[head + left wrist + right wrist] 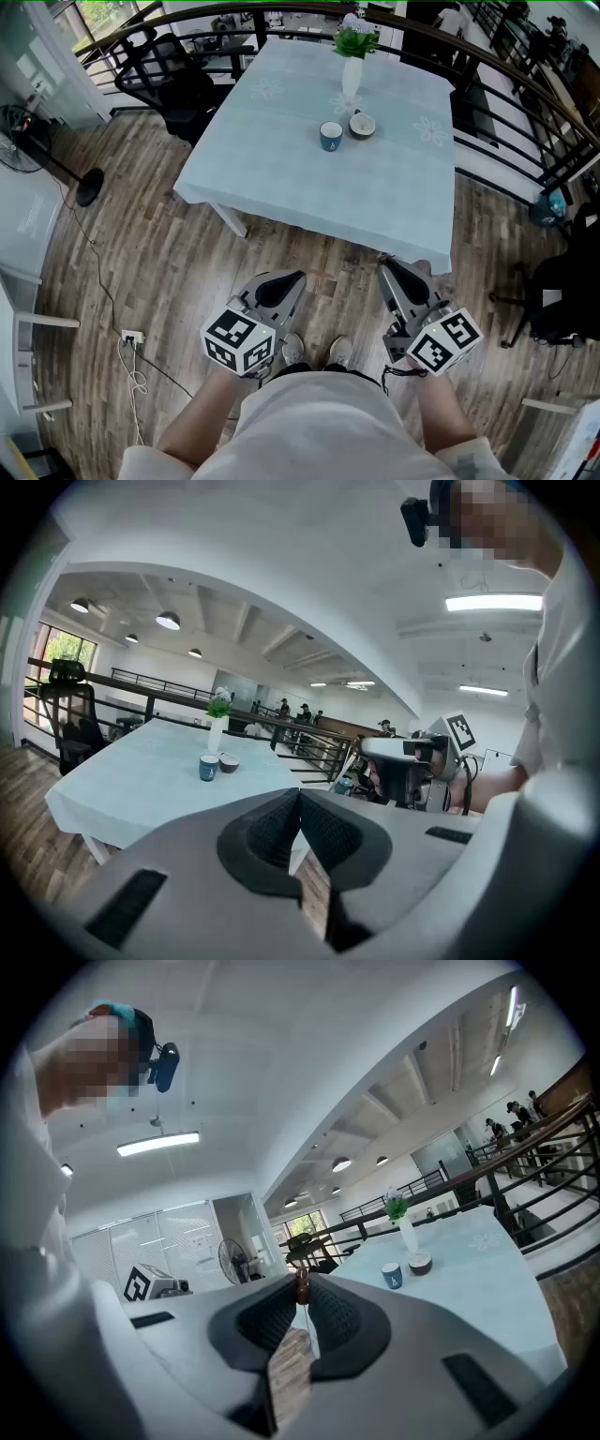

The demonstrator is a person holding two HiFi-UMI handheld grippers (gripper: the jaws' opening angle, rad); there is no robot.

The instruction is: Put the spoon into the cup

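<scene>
A blue cup (331, 136) stands on the far half of the table (281, 197), which has a pale blue cloth. A small brown bowl (362, 125) sits just right of the cup. Both grippers hang over the wooden floor, short of the table's near edge. My left gripper (292, 277) is shut with nothing in it; its pads meet in the left gripper view (300, 795). My right gripper (388, 268) is shut on a thin brown spoon (301, 1287), seen edge-on at the jaw tips. From the right gripper view the cup (392, 1276) lies well ahead, to the right.
A white vase with a green plant (352, 70) stands behind the cup and bowl. A black office chair (169, 75) is at the table's far left, and a fan stand (66, 173) further left. A black railing (525, 122) runs along the right. A socket strip (131, 337) lies on the floor.
</scene>
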